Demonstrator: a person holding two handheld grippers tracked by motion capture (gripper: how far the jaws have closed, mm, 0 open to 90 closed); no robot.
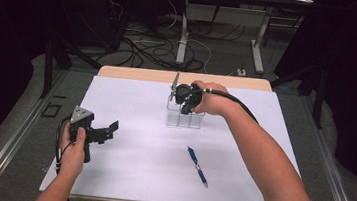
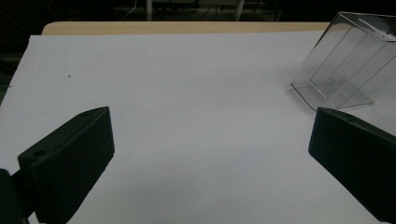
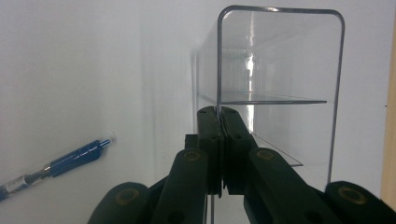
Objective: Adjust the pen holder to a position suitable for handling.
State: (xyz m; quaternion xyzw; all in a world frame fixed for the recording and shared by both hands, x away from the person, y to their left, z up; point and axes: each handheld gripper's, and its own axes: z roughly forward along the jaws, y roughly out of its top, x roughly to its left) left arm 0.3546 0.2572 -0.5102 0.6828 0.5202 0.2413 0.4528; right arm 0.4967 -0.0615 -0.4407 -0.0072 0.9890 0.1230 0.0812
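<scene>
Right gripper (image 3: 218,122) clamped on the near wall of the clear acrylic organizer (image 1: 184,115) mid-table. Left gripper (image 1: 104,132) wide open, holding nothing. Blue pen (image 1: 197,166) lying loose on the white sheet (image 1: 128,175), probably next to go in.

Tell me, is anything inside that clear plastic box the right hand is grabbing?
The clear box looks empty: through its walls only thin dividers and the white sheet show. The right gripper pinches one wall, and its jaws hide the bottom near them. The blue pen lies outside.
</scene>
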